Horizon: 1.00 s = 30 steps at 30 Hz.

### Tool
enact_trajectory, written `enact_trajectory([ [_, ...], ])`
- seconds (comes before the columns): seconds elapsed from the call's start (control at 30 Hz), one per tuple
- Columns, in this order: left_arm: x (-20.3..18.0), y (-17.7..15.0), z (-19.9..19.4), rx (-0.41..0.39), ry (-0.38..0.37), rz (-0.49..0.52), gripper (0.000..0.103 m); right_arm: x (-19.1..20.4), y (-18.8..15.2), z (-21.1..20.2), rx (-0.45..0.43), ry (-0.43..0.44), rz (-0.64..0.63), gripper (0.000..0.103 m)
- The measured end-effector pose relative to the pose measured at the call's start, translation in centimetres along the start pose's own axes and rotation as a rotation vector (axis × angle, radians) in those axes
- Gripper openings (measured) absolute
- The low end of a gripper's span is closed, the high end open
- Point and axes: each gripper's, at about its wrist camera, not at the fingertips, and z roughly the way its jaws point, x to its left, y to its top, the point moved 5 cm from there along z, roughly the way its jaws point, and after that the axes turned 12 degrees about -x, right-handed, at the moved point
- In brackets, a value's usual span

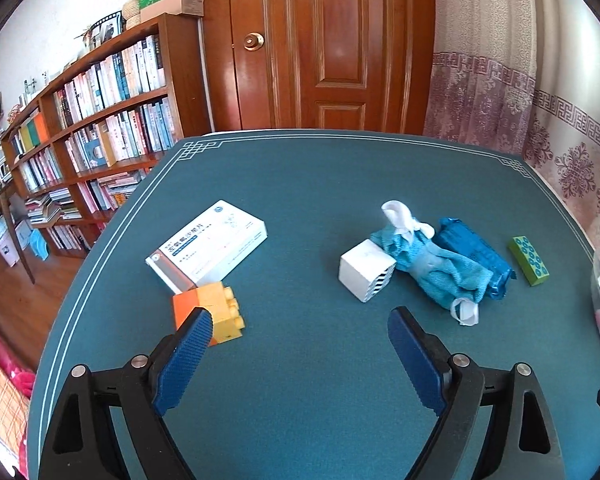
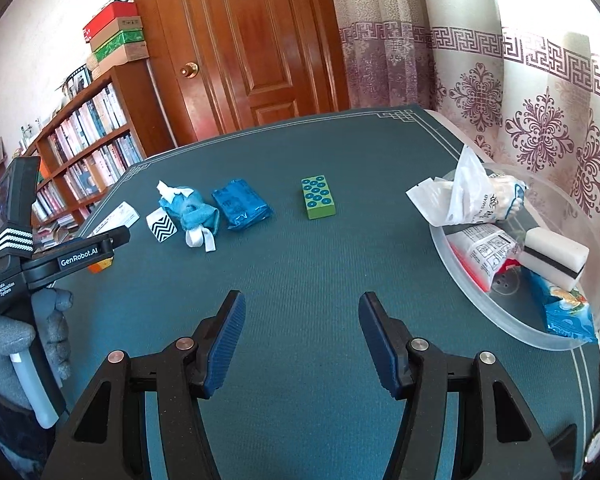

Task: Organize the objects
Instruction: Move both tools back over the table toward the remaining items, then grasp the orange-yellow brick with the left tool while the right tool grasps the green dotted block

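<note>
A clear round plastic tub sits at the right edge of the teal felt-covered bench. It holds a white sponge block with a black stripe, a printed white packet, a blue snack bag and a crumpled white plastic bag marked "SWAB". The left hand-held gripper reads "GenRobot.AI"; its jaws stand wide apart and empty, one pad in front of an orange and yellow studded brick. The right hand-held gripper stands apart, holding nothing. A green studded brick lies mid-bench, long axis pointing away. A white medicine box lies diagonally, its print too small to read
</note>
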Motion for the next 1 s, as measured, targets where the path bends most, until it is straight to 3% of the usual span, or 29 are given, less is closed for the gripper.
enact_trajectory([
  [0.37,5.7,-0.5,1.6,-0.015,0.159,-0.068,0.094,2.1,-0.8,2.0,0.047,0.021,-0.039,0.060],
  [0.63,7.5,-1.8,3.4,0.045,0.153,-0.138,0.094,3.0,-1.1,3.4,0.071,0.032,-0.060,0.060],
  [0.73,7.8,-2.1,4.1,0.066,0.130,-0.158,0.081,3.3,-1.4,3.7,0.080,0.037,-0.065,0.060],
  [0.8,7.7,-2.3,4.6,0.089,0.109,-0.175,0.064,3.5,-1.6,4.0,0.087,0.039,-0.070,0.060],
  [0.9,7.7,-2.3,4.4,0.082,0.105,-0.177,0.050,3.7,-1.8,4.5,0.098,0.044,-0.072,0.060],
  [1.0,7.4,-2.4,4.2,0.082,0.095,-0.166,0.049,3.7,-1.6,5.0,0.099,0.042,-0.076,0.060],
])
